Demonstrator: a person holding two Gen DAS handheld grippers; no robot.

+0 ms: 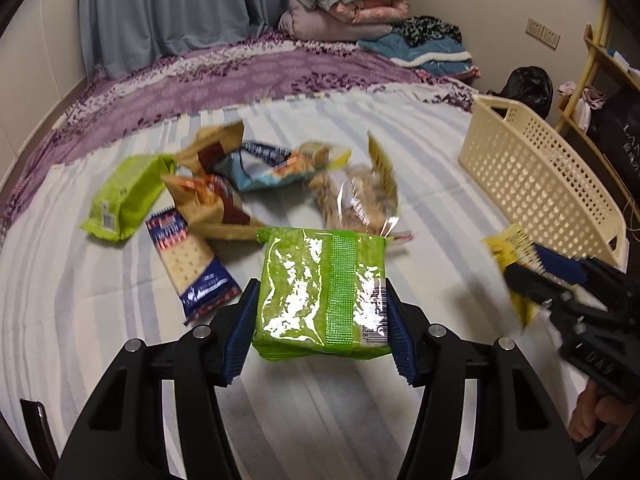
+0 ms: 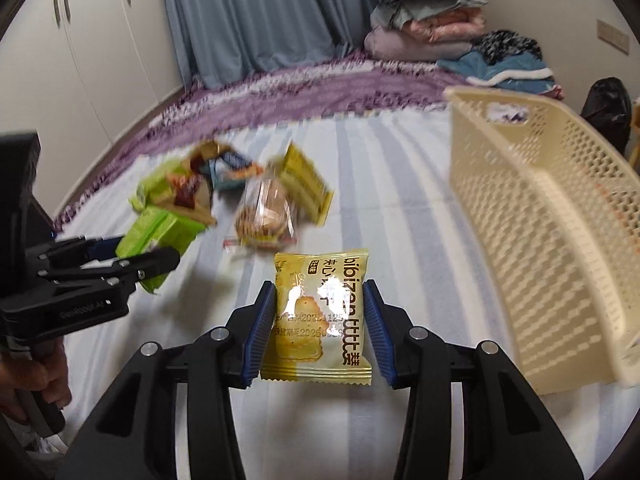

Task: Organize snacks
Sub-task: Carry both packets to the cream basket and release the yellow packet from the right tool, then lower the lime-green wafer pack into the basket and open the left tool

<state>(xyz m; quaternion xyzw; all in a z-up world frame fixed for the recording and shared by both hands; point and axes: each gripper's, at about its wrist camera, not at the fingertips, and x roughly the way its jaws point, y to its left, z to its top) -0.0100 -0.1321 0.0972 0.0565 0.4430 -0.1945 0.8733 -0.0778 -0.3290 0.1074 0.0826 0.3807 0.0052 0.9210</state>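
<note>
My left gripper (image 1: 320, 316) is shut on a green snack pack (image 1: 320, 292) and holds it above the striped bed sheet. My right gripper (image 2: 320, 332) is shut on a yellow biscuit packet (image 2: 322, 316), just left of the cream perforated basket (image 2: 552, 240). In the left wrist view the right gripper (image 1: 532, 268) shows at the right with the yellow packet (image 1: 510, 252), near the basket (image 1: 536, 176). In the right wrist view the left gripper (image 2: 132, 256) shows at the left with the green pack (image 2: 160, 236). A pile of loose snack packets (image 1: 248, 184) lies on the sheet.
The pile holds a second green pack (image 1: 124, 196), a blue cracker pack (image 1: 192, 256) and a clear bag of biscuits (image 1: 356, 200). Folded blankets (image 1: 348, 4) are stacked at the far end of the bed. A black bag (image 1: 528, 88) and a wooden shelf (image 1: 600, 56) stand beyond the basket.
</note>
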